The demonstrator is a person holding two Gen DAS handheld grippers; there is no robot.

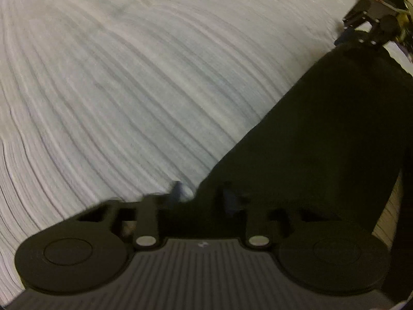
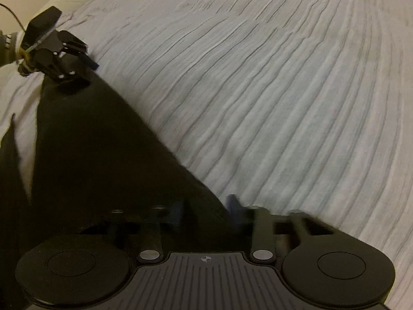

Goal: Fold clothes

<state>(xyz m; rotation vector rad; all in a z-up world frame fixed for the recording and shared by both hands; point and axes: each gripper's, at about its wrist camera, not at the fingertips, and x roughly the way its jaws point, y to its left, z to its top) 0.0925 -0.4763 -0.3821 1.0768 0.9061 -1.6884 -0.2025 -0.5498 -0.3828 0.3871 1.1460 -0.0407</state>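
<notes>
- Blue-padded fingertips (image 2: 178,213) of the right tool (image 2: 205,211) sit nearest the lens, a narrow gap between them, with an edge of the black garment (image 2: 98,149) running up through that gap; the blur hides whether the pads actually press on it.
- Left tool (image 1: 204,196): also only slightly parted, straddling the garment's other end. One fingertip stands over the white ribbed bedspread (image 1: 129,90), the other over cloth; grip cannot be confirmed.
- Between the two tools, the garment stretches as a dark band, above or on the bedspread.
- Judged handling: light, limp and thin, so it sags wherever unsupported. Corners or a hem are the places to pinch, kept taut between both tools.
</notes>
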